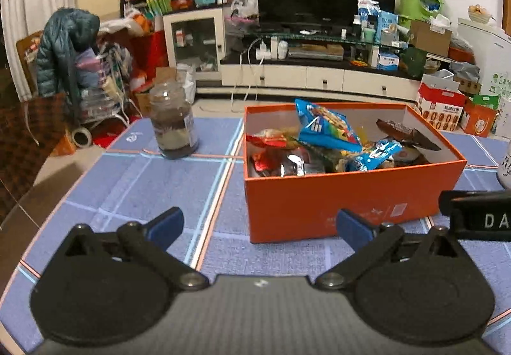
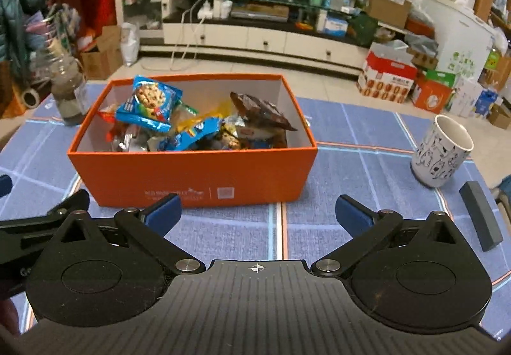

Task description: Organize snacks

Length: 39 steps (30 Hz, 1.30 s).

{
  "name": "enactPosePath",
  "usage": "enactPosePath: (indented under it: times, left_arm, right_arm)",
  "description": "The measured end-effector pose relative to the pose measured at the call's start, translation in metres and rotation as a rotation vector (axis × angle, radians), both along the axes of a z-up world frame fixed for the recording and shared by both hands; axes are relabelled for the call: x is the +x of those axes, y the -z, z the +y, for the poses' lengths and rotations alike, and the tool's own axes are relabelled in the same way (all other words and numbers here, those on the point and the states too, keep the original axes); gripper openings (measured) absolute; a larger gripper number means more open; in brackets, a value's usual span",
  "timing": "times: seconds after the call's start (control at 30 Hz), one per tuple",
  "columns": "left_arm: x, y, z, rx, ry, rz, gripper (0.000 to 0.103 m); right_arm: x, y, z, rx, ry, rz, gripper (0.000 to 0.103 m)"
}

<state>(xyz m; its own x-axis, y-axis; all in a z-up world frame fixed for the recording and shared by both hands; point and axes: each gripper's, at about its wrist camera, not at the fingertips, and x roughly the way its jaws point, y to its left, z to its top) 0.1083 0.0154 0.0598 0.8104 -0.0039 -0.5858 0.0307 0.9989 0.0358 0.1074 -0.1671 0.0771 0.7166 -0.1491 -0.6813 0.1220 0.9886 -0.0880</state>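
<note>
Both tools are standing wide with nothing between their fingers: I am holding the left tool (image 1: 260, 227) over the blue checked table (image 1: 179, 182) near the left front corner of the box, and the right tool (image 2: 258, 213) just in front of the box's long front wall. One orange box (image 2: 191, 173) is sitting open on the table, and the snacks are lying piled inside it, none of them outside on the cloth. Among them I am counting two blue cookie packets, a larger one (image 2: 153, 106) leaning up at the left and a smaller one (image 2: 194, 134) lying lower in the middle, one brown packet (image 2: 260, 114) propped against the right side, and one red packet (image 1: 270, 141) at the left end; the rest are a jumble of foil wrappers that I cannot count. One jar (image 1: 172, 122) with dark and pale layers is standing upright on the table to the left of the box, apart from it. One white patterned cup (image 2: 442, 152) is standing upright to the right, well apart from the box. One dark flat bar (image 2: 480, 214) is lying on the table near the cup.
</note>
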Motion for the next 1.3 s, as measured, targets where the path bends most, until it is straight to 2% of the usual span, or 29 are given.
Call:
enactPosePath:
  times: [0.23,1.17,1.3]
  left_arm:
    - [0.0,-0.002,0.0,-0.003,-0.035,-0.005,0.1]
    - [0.001,0.004,-0.006,0.033,-0.039,0.054,0.101]
    - [0.001,0.006,-0.009,-0.008,-0.006,0.085,0.101]
  right_arm:
    - [-0.002,-0.001,0.004,0.008,0.002,-0.012,0.096]
    - [-0.002,0.004,0.002,0.006,0.019,-0.008,0.096]
    - [-0.003,0.003,0.001,0.008,0.017,-0.009,0.096]
